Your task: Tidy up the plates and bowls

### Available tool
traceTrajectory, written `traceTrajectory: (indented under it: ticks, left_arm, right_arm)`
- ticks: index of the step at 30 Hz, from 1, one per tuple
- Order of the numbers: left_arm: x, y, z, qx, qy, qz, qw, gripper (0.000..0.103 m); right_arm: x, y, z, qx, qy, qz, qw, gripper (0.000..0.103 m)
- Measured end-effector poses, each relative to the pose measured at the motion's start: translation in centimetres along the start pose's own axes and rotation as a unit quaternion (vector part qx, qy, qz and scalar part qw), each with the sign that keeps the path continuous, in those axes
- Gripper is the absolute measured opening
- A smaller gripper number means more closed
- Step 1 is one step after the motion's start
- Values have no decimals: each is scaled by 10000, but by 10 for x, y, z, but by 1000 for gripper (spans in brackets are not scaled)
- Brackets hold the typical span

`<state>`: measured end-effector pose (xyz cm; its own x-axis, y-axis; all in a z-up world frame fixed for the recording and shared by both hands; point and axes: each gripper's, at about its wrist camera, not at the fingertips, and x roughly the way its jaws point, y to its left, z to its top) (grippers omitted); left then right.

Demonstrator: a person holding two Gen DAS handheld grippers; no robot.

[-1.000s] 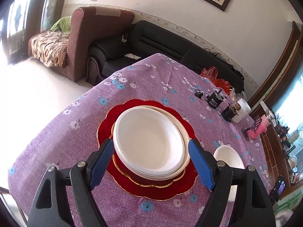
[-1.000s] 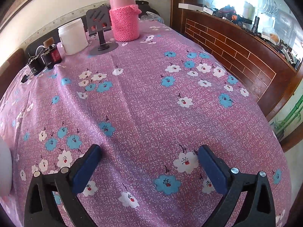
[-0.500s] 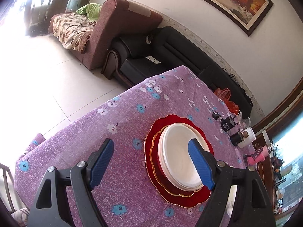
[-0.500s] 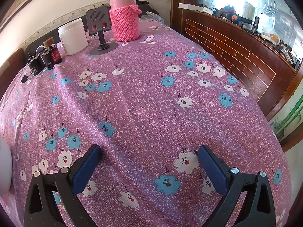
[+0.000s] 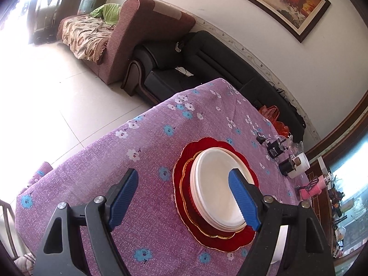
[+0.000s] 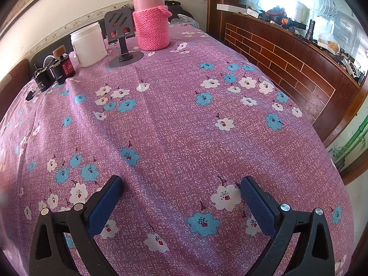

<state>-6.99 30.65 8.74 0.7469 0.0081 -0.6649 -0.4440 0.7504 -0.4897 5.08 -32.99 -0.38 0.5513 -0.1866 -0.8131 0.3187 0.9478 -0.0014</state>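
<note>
The left tongs (image 5: 184,197) are held spread wide above the worktop (image 5: 147,138), nothing gripped between them, with one blue pad seen in front of the white bowl (image 5: 216,188). That bowl is stacked inside a red scalloped plate (image 5: 181,184) on the purple flowered cloth. The right tongs (image 6: 181,204) are likewise spread and empty over bare cloth, well apart from the pink flask (image 6: 150,23).
</note>
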Motion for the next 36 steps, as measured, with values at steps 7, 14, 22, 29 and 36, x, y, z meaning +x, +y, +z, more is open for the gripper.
traceTrajectory:
  ticks: [7,14,22,29,36]
  left_arm:
    - [3,-7,-4,80,35,-2,10000,80]
    - [3,-10,-5,161,33,-6,9999,80]
    - [12,-12,-6,279,72,-44,9996,80]
    - [24,-12,-7,284,157,-7,9995,80]
    - [24,-17,-10,364,199,-77,9991,80]
  right_arm:
    - [0,0,0,1,1,0,10000,102]
    - [0,0,0,2,0,-1,10000,102]
    - [-1,0,0,2,0,-1,10000,102]
    - [0,0,0,2,1,-1,10000,102]
    - [0,0,0,1,1,-2,10000,102]
